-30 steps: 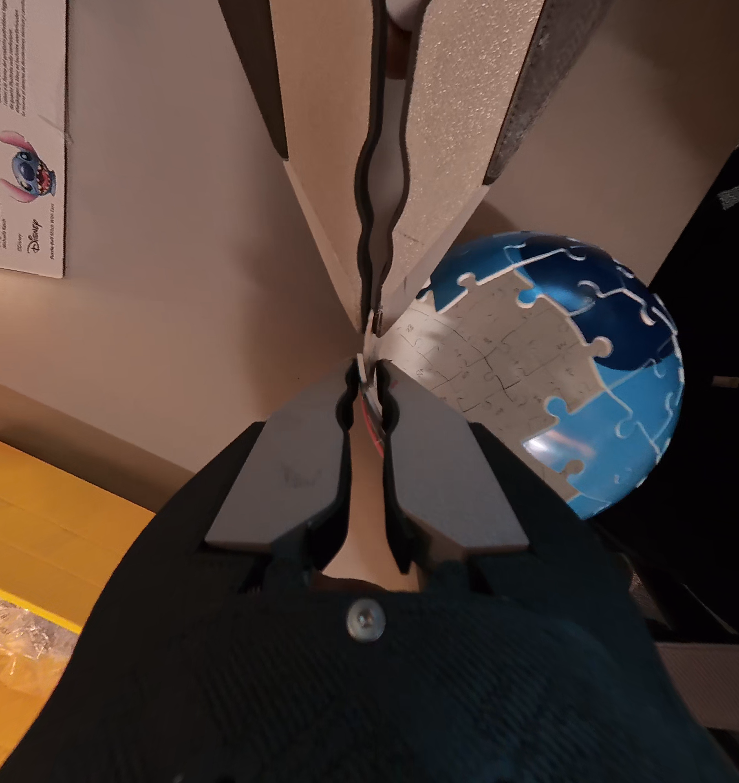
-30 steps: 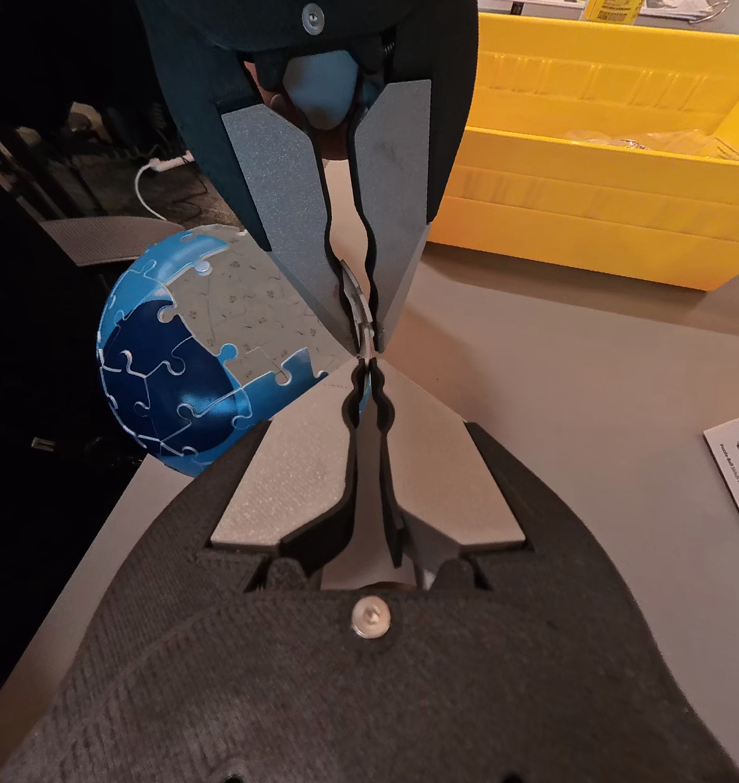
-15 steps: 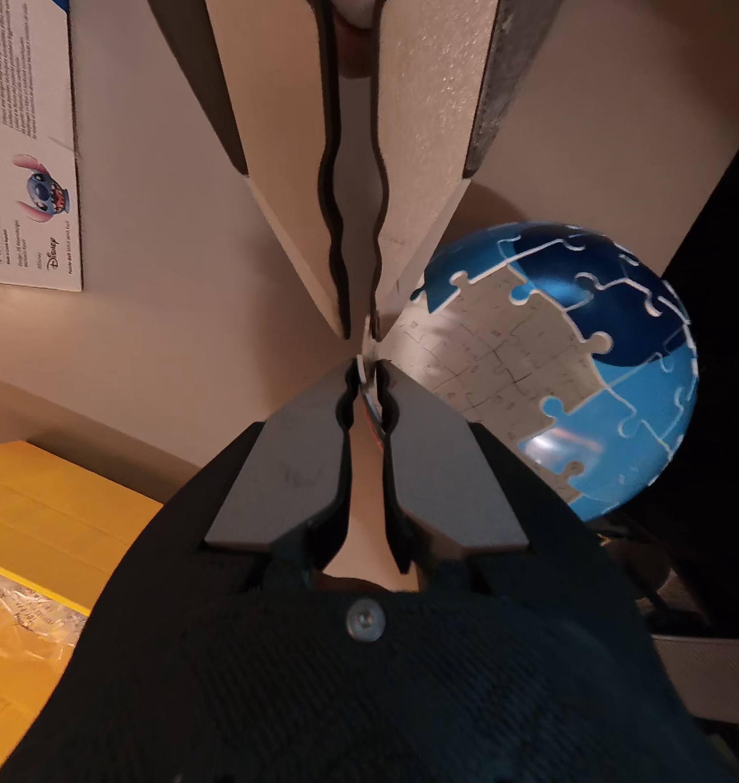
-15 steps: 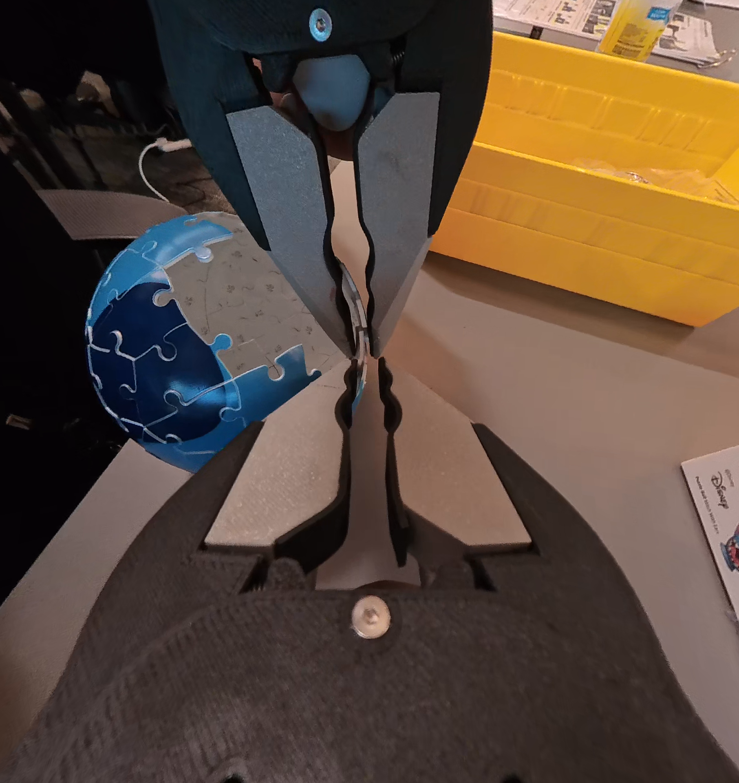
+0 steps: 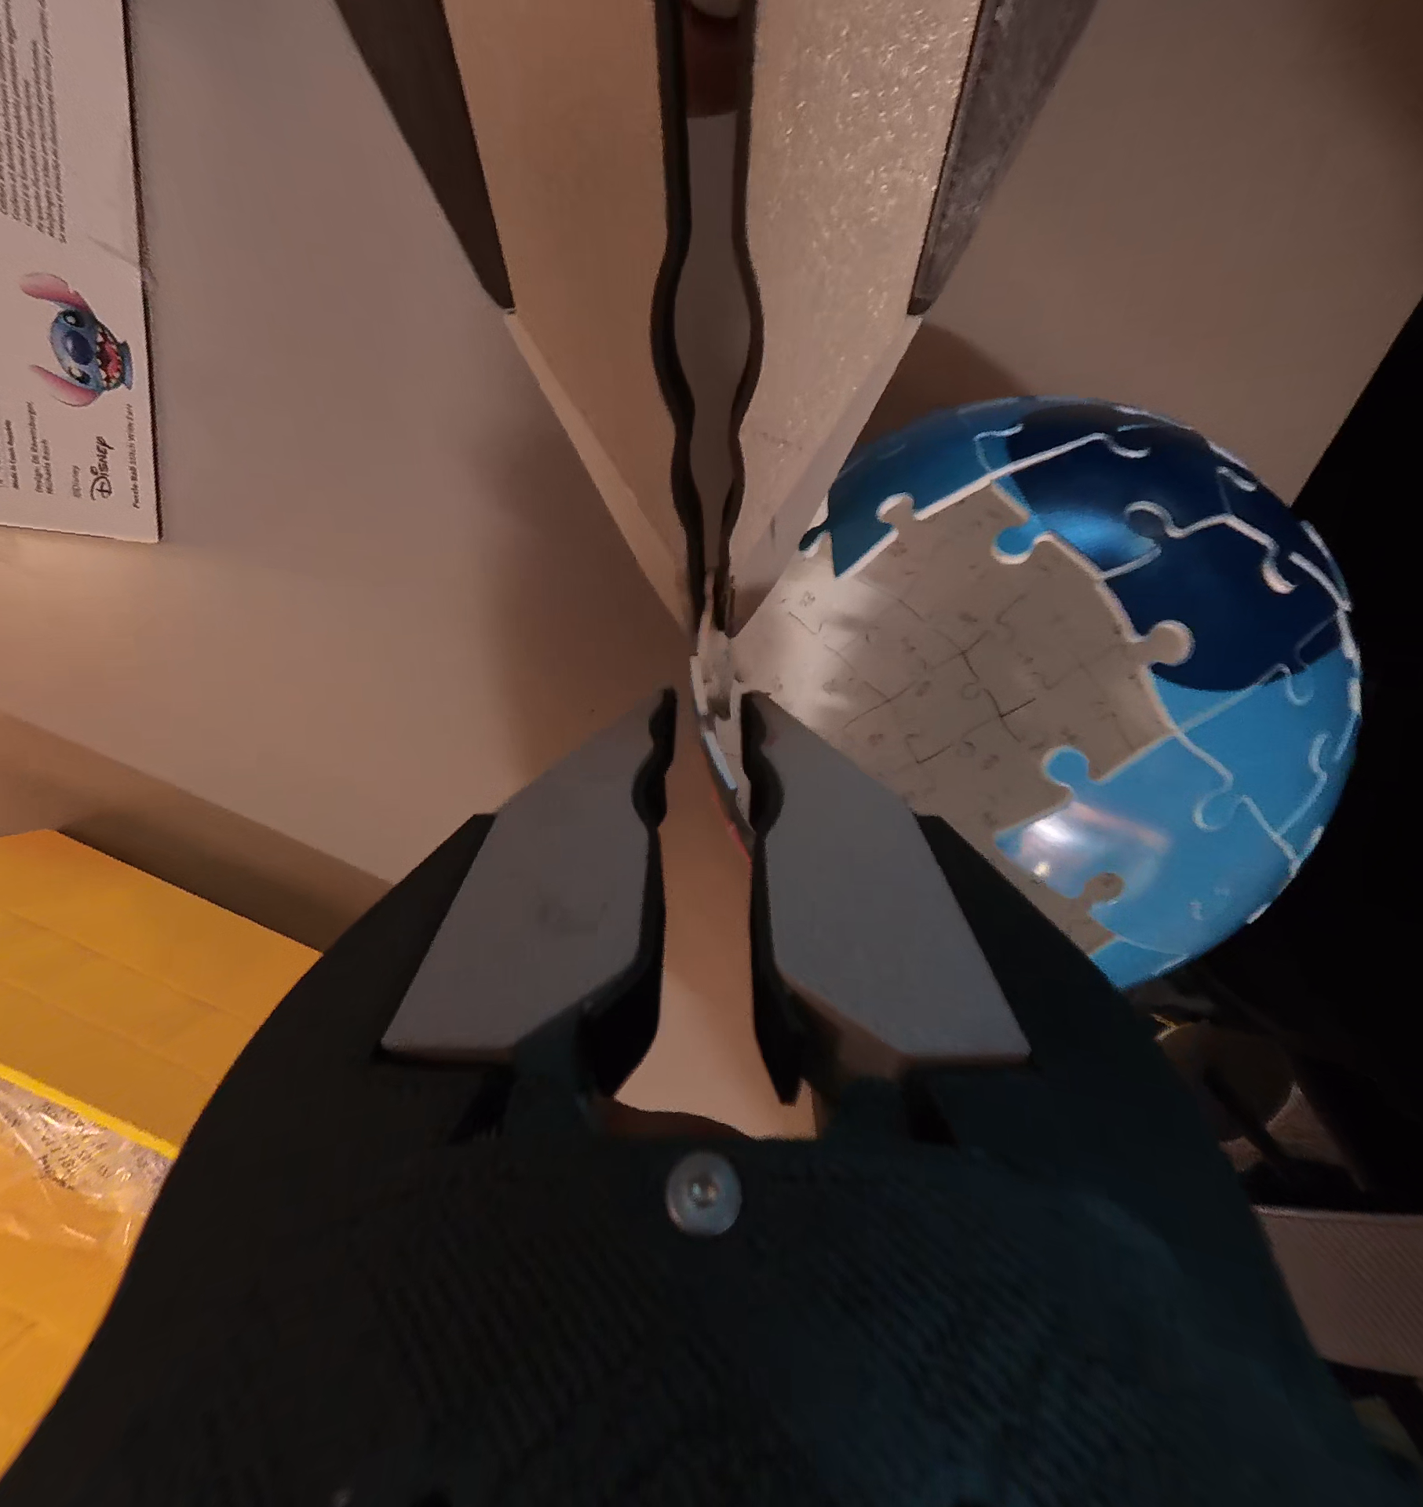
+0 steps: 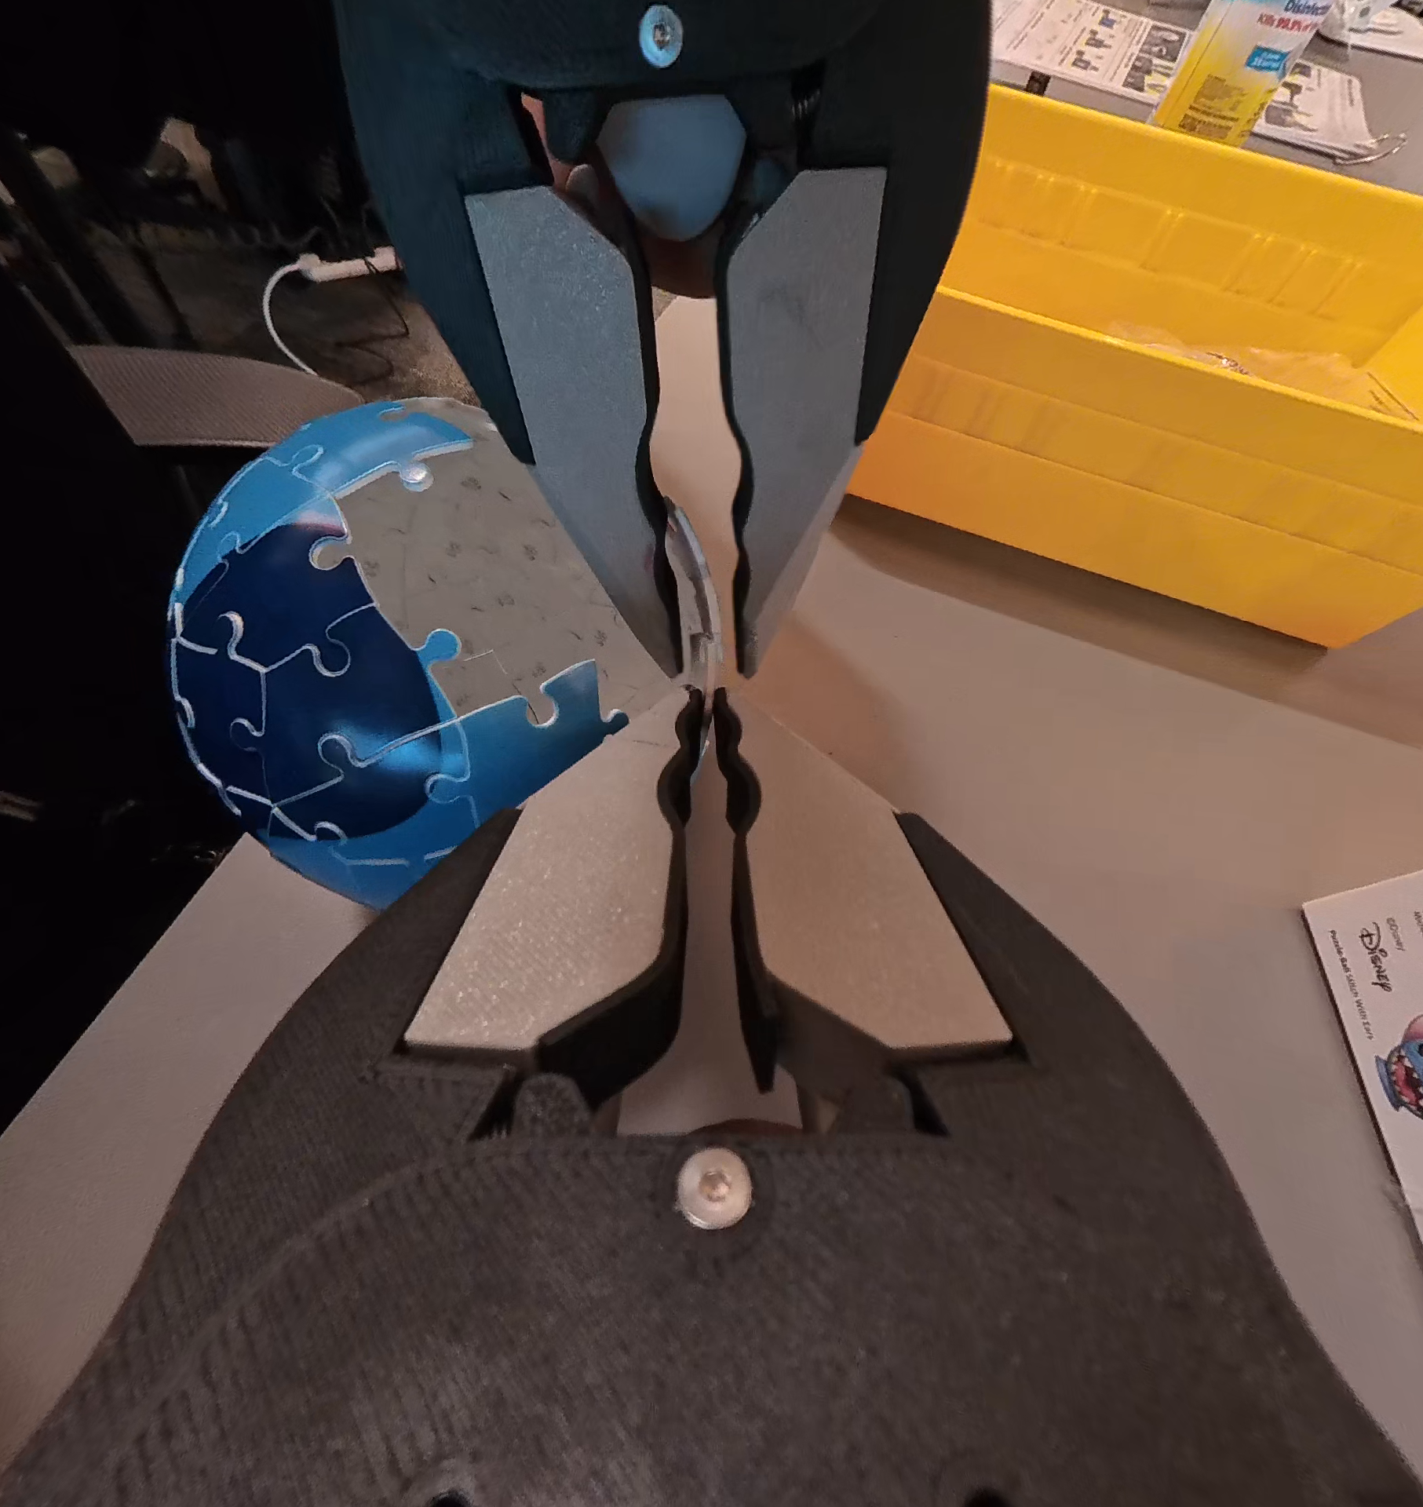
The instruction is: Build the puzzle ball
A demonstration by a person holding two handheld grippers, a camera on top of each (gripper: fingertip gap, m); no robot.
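Two grippers tip-to-tip, right gripper point(image 6: 704, 705) pinching puzzle ball point(image 6: 316, 652) rim

Dim, warm indoor light falls from above, leaving the space beyond the table point(image 6: 1099, 815) edge nearly black. A soft glare spot shines on the puzzle ball point(image 5: 1099, 832), right of the left gripper point(image 5: 708, 718), whose body shows slight motion blur. Wide-angle lenses bend the edges, and the pinched piece's rim, perhaps out of focus, stays indistinct.
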